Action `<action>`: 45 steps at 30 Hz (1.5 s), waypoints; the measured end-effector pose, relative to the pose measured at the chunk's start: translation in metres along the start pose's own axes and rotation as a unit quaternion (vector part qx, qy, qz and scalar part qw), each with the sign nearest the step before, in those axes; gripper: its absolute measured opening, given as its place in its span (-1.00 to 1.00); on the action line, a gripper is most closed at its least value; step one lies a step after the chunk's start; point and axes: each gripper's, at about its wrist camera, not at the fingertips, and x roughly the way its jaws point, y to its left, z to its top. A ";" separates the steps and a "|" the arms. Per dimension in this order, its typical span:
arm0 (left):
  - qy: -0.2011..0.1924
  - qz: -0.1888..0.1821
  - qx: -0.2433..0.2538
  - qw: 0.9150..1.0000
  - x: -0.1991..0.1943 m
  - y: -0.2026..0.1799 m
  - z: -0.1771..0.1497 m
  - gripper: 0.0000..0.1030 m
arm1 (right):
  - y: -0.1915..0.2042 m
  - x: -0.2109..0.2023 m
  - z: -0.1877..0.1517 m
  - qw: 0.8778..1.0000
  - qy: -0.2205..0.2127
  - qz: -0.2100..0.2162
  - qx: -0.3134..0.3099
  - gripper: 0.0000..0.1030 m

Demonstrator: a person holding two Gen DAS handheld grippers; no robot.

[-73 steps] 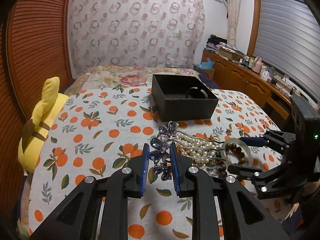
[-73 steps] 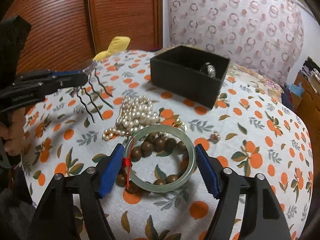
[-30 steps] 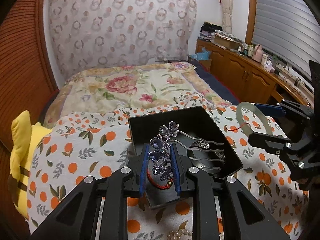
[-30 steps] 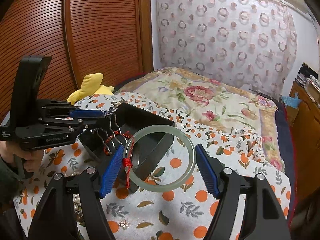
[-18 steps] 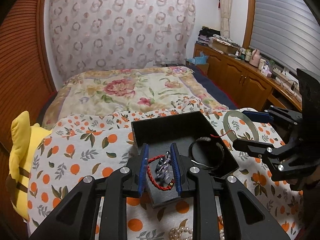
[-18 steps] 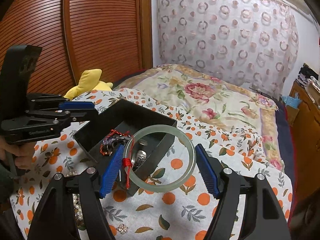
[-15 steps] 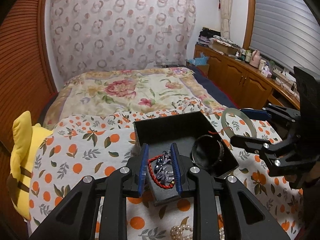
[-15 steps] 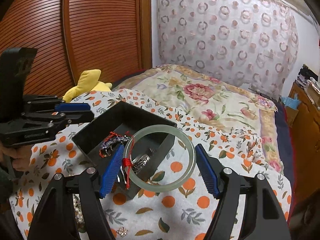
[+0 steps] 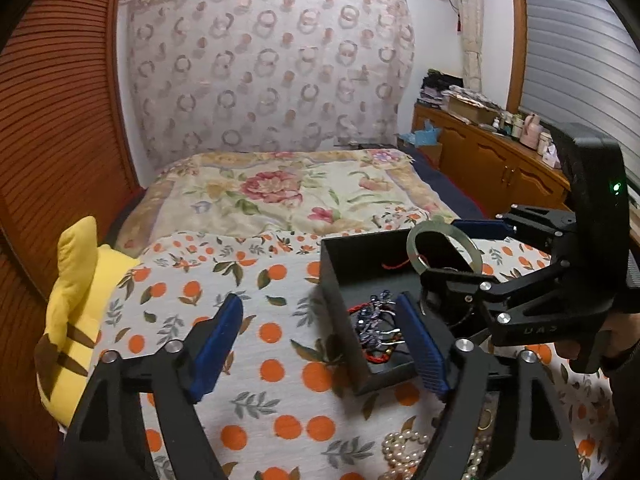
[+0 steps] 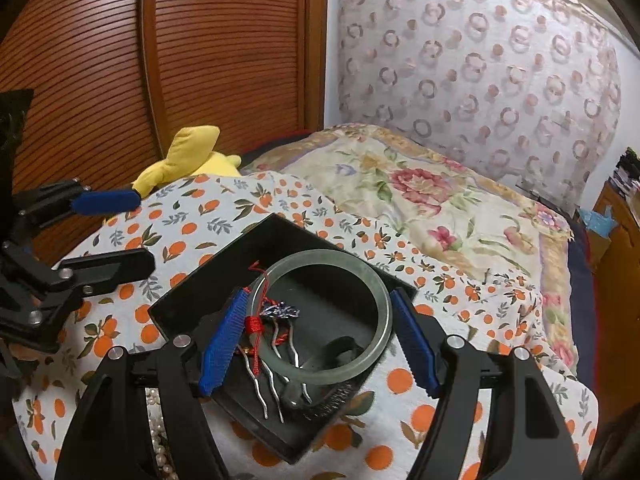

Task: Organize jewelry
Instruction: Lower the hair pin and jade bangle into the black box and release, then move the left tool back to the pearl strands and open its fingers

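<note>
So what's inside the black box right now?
In the black box: a purple jeweled hair comb, a red cord bracelet, a dark bangle. The held jade bangle covers part of the floor.

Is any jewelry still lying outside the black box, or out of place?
Yes. A heap of white pearl strands lies on the orange-print cover, outside the black box. The pale green bangle is clamped in the right gripper above it.

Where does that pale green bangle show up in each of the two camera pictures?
Left wrist view: the green bangle is at right of centre, held in the right claw over the black box.
Right wrist view: it is low in the middle, between the blue pads.
Shared landmark: the black box.
</note>
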 end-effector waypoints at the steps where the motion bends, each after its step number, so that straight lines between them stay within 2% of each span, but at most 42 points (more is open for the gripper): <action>1: -0.001 0.002 -0.001 1.000 0.000 0.003 0.000 0.58 | 0.002 0.002 0.000 1.000 0.003 0.000 -0.002 0.45; 14: -0.002 0.009 -0.006 1.000 -0.013 0.006 -0.011 0.67 | 0.010 0.016 -0.005 1.000 0.024 -0.003 0.003 0.45; 17: -0.001 0.008 -0.007 1.000 -0.018 0.006 -0.016 0.67 | 0.011 0.014 -0.005 1.000 0.020 -0.004 0.003 0.56; 20: 0.000 0.006 -0.008 1.000 -0.024 0.004 -0.023 0.67 | 0.012 0.008 -0.007 1.000 0.018 -0.007 0.009 0.56; 26: 0.006 -0.009 -0.006 1.000 -0.038 -0.003 -0.043 0.67 | 0.019 -0.032 -0.022 1.000 -0.010 -0.009 0.024 0.56; 31: 0.019 -0.027 -0.003 0.999 -0.048 -0.014 -0.067 0.67 | 0.033 -0.072 -0.053 0.999 -0.019 -0.012 0.027 0.55; 37: 0.040 -0.058 0.011 0.997 -0.052 -0.033 -0.089 0.66 | 0.048 -0.099 -0.098 0.999 -0.010 -0.015 0.042 0.29; 41: 0.054 -0.075 0.017 0.996 -0.052 -0.044 -0.098 0.29 | 0.054 -0.113 -0.127 0.998 -0.004 -0.018 0.057 0.22; 45: 0.068 -0.092 0.028 0.993 -0.051 -0.057 -0.101 0.11 | 0.055 -0.121 -0.150 0.997 0.001 -0.019 0.076 0.22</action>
